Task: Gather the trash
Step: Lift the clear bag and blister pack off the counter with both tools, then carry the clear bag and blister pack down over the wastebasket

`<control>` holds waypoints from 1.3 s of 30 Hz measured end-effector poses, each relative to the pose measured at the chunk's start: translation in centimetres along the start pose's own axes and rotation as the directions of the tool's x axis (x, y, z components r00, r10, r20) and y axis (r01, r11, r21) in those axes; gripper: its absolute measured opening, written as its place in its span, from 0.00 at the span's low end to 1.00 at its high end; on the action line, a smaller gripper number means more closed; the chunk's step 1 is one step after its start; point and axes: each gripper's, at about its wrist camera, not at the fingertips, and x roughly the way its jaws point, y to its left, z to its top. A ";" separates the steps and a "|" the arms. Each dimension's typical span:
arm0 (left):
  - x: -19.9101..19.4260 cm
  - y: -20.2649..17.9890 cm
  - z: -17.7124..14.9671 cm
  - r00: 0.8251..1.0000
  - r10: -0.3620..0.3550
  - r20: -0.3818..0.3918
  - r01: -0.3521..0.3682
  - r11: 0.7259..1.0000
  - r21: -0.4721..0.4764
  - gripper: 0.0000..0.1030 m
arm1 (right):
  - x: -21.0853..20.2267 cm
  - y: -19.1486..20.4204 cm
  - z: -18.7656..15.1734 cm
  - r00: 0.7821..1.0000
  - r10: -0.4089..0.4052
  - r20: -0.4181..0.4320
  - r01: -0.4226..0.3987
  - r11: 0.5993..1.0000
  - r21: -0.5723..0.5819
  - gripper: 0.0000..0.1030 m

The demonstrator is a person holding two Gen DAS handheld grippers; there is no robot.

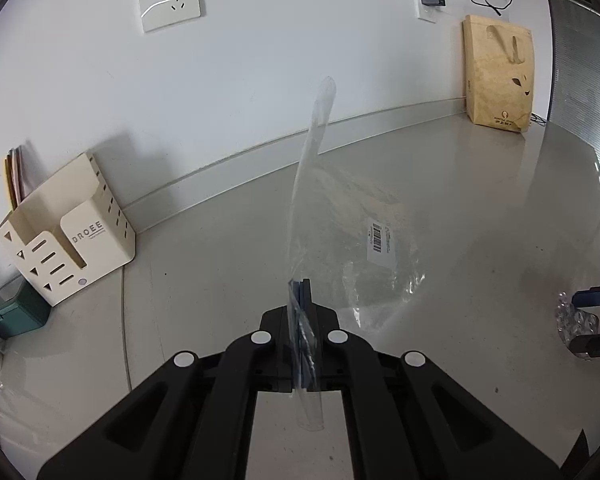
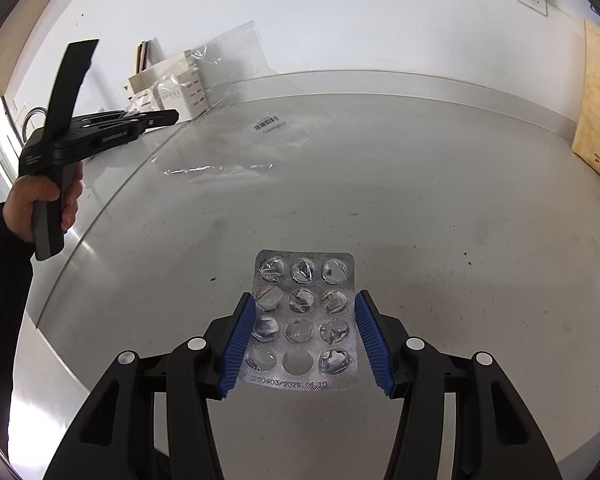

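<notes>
Close by, the right gripper [image 2: 305,342] has its blue fingers [image 2: 239,344] open on both sides of an empty pill sheet [image 2: 303,320] that lies flat on the gray worktop [image 2: 440,208]. The fingers sit just beside the sheet's edges. To the left, the left gripper [image 1: 300,304] has its fingers pressed together on a clear plastic bag [image 1: 364,248], holding one edge up while the rest hangs down to the worktop. Farther back, a cream box [image 1: 66,228] stands by the wall. A brown paper bag [image 1: 500,76] leans in the far corner.
</notes>
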 end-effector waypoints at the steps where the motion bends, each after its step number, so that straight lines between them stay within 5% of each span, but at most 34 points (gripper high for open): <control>1: -1.2 -0.5 -0.5 1.000 -0.010 0.007 0.010 1.000 -0.001 0.01 | -0.4 0.2 -0.3 1.000 0.000 0.004 0.000 1.000 -0.004 0.53; 12: -13.7 -6.0 -7.2 0.995 -0.041 0.087 0.040 0.999 0.017 0.01 | -5.2 2.3 -5.0 0.999 0.027 0.030 -0.027 0.999 -0.024 0.53; 23: -22.8 -13.8 -18.7 0.987 -0.122 0.101 0.126 0.992 -0.029 0.01 | -9.2 5.0 -13.2 0.998 0.063 0.016 -0.062 0.997 -0.044 0.53; 31: -24.2 -16.4 -25.4 0.981 -0.184 0.061 0.189 0.976 -0.109 0.01 | -11.0 5.6 -18.2 0.997 0.074 -0.009 -0.074 0.997 -0.018 0.53; 39: -20.1 -18.8 -31.5 0.974 -0.226 -0.034 0.217 0.962 -0.165 0.01 | -8.6 6.8 -22.6 0.992 0.106 -0.067 -0.106 0.994 0.007 0.53</control>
